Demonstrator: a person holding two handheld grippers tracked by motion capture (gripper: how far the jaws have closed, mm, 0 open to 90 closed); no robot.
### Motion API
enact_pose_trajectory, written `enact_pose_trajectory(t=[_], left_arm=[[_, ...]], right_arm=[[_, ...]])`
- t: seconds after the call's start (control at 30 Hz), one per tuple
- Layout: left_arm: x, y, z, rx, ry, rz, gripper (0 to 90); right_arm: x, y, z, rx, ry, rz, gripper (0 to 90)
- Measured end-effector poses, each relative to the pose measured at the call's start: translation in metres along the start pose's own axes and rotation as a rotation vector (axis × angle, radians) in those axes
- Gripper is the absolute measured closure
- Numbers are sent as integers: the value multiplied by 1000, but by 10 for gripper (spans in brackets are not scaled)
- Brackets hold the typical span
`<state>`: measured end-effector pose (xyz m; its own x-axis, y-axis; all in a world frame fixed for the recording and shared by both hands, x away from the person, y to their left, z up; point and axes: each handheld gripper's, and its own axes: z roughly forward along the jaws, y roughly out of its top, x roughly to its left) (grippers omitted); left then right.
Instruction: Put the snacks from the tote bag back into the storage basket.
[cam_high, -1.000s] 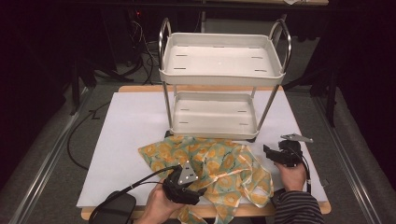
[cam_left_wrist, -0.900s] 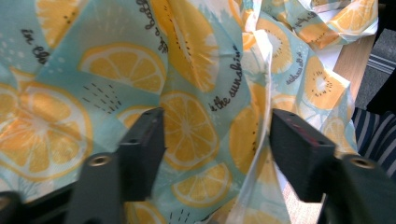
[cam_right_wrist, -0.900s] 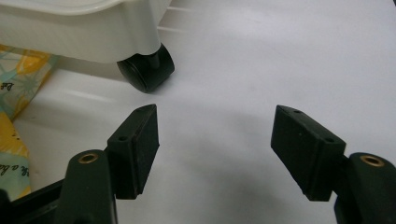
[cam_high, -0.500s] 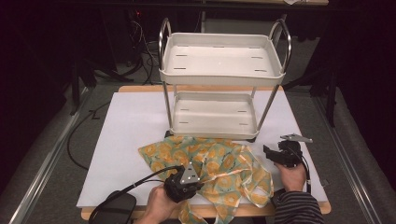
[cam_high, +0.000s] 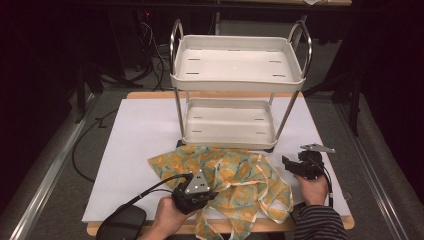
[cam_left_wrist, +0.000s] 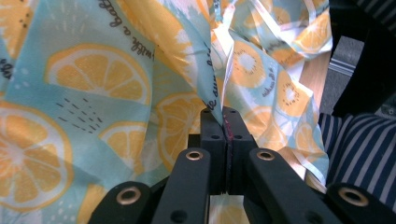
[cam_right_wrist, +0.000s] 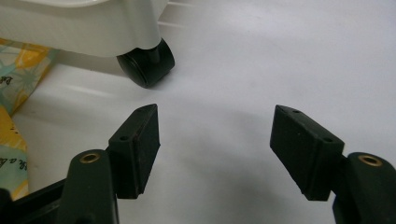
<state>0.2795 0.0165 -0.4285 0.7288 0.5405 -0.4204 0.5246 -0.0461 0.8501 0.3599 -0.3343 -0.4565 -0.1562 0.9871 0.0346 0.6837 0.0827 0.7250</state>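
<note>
Left hand-held gripper is held low at the near edge of the desk, gripped from beneath by the person's left hand, with the grey three-cornered plate on top and the black cable trailing off to the near left. Its jaws have just been closing and are now pressed together on a fold of the thin light-blue cloth printed with orange citrus slices, which is pinched between the pads. That crumpled cloth is spread on the white desk surface just in front of the white two-tier trolley with metal handles. Right hand-held gripper is held level at the near right by the right hand, a striped sleeve behind it; its jaws are spread wide with nothing between them, pointed toward a black caster of the trolley.
</note>
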Motion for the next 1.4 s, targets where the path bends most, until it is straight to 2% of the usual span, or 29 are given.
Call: enact_pose_trajectory(t=[0.2, 0.23, 0.53, 0.67, 0.77, 0.9, 1.03, 1.17, 1.27, 1.3, 1.4], left_arm=[[1, 12, -8, -55, -2, -10, 892], [1, 17, -12, -76, -4, -7, 892], [7, 33, -21, -136, -2, -20, 892], [11, 42, -22, -166, -2, -50, 893], [14, 44, -22, -177, 2, -57, 893], [20, 51, -24, -196, 22, -56, 894], [24, 58, -26, -228, 29, -72, 894], [28, 60, -24, -228, 38, -77, 894], [32, 62, -23, -240, 59, -77, 894], [32, 62, -23, -240, 59, -77, 894], [36, 64, -21, -257, 83, -75, 892]], right_arm=[[1, 0, -1, -5, 3, -6, 338], [1, 0, -1, -3, 1, -4, 338], [1, 0, -1, -1, -1, -6, 337], [1, -1, -2, -2, -1, -7, 337], [1, -1, -2, -8, 1, -8, 337], [2, -1, -2, 1, -1, -6, 337], [1, -2, -3, -4, -4, -11, 337], [1, -2, -4, -2, -3, 0, 338], [0, -1, -3, -10, 0, -20, 338], [1, -1, -4, -8, 1, -4, 338], [1, -2, -4, -5, -1, -4, 339]])
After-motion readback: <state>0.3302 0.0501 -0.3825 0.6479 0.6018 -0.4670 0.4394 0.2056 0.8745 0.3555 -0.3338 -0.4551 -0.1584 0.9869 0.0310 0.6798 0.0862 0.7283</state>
